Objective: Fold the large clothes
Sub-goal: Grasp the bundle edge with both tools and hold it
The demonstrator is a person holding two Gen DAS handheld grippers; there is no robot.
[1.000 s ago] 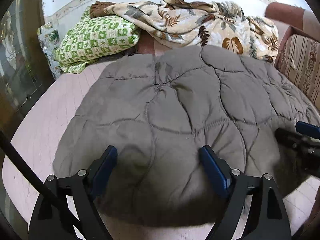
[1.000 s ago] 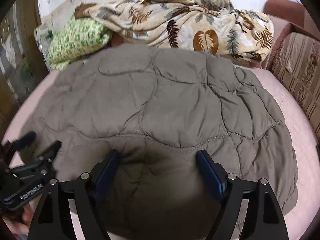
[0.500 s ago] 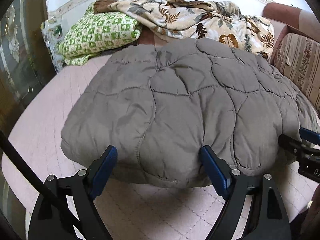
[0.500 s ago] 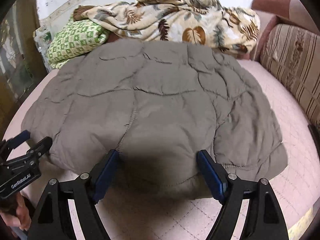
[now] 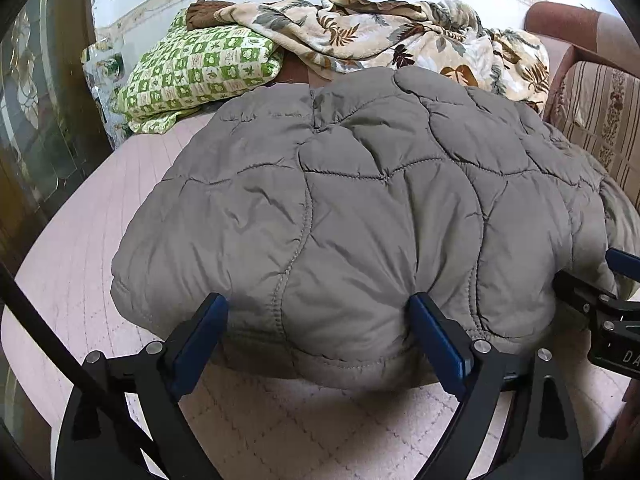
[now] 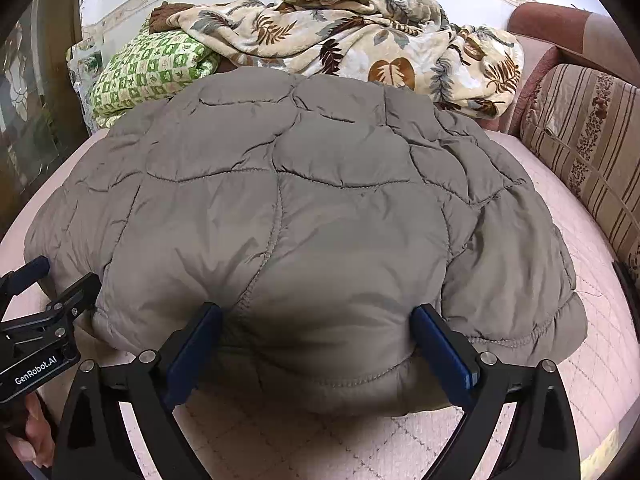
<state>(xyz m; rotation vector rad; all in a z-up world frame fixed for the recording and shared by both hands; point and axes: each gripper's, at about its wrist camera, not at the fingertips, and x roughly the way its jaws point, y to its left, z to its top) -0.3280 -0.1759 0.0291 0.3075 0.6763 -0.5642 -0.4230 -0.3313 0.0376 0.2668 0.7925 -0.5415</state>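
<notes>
Grey quilted jacket [image 5: 340, 216] lies folded over on the pink quilted bed cover [image 5: 72, 264], near hem bulging toward you. Your left gripper [image 5: 320, 340] and right gripper [image 6: 316, 344] both have jaws wide, just been opening, padded hem sitting between the blue pads with no squeeze visible. Both point steeply down at the near edge, side by side. Behind: green checked blanket [image 5: 200, 68], leaf-print throw [image 6: 340, 44], striped sofa cushion [image 6: 588, 136] on the right.
</notes>
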